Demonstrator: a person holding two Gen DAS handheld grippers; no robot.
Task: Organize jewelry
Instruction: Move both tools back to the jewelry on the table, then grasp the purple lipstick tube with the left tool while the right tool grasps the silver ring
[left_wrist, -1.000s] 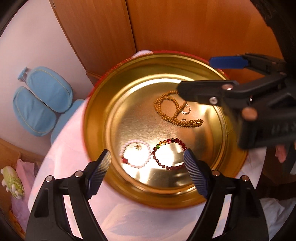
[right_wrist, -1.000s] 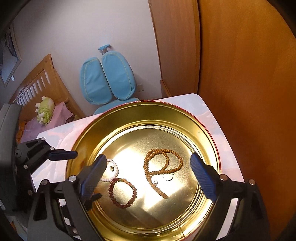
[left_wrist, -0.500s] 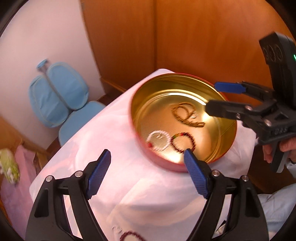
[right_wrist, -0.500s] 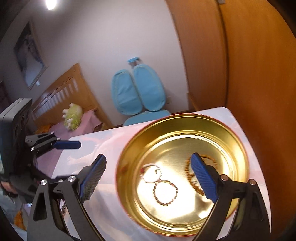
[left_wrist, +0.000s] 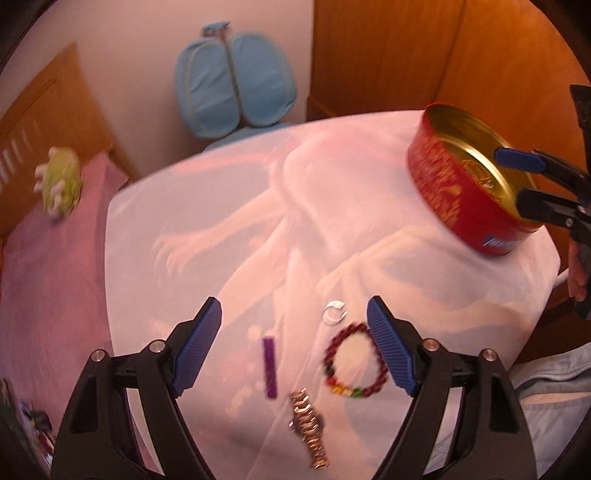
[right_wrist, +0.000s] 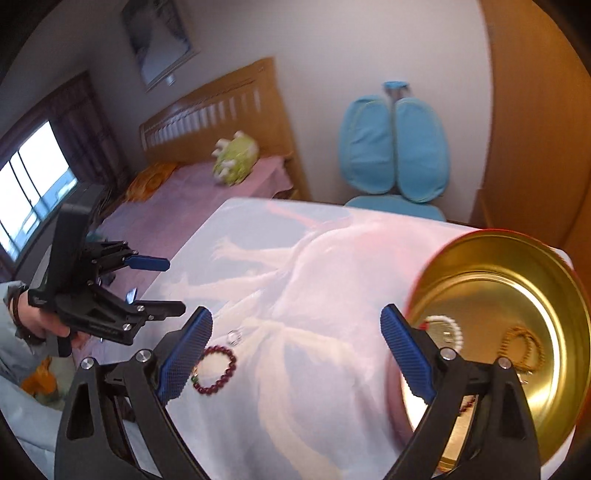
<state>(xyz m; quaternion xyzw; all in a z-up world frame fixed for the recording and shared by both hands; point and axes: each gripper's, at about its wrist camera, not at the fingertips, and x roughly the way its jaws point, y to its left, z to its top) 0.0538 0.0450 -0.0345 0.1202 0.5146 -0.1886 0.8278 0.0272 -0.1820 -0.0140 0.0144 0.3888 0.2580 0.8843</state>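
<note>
- Left gripper (left_wrist: 294, 345): jaws spread wide, nothing between them. It hangs over the cloth (left_wrist: 229, 229) at the bottom centre of the left wrist view.
- In the gap between its fingers, low in frame: a purple bar (left_wrist: 269, 368), a silver ring (left_wrist: 334, 312) and a metal watch (left_wrist: 309, 427). All lie flat on the cloth, apart from one another.
- Red bracelet (left_wrist: 354, 365), with a few green and yellow beads, lies just beside the inner face of the right-hand finger; contact cannot be told through the blur.
- Tin (left_wrist: 458, 192): red outside, gold inside, at the upper right of the left wrist view, on the cloth, well apart from the loose pieces.
- Right gripper (right_wrist: 297, 352): jaws likewise spread, holding nothing, bottom centre of the right wrist view. From the left wrist view it shows at the right edge, its tips over the tin's rim.
- Right wrist view, lower right: the tin holds a white bracelet (right_wrist: 443, 329) near the right-hand finger, and a brown necklace (right_wrist: 524, 350) further right. A dark beaded piece shows partly behind that finger.
- Same view, lower left: the red bracelet and ring lie on the cloth beside the left-hand finger.
- Background: blue chair (right_wrist: 393, 147), bed (right_wrist: 192, 199) with a green toy (right_wrist: 236, 158).
</note>
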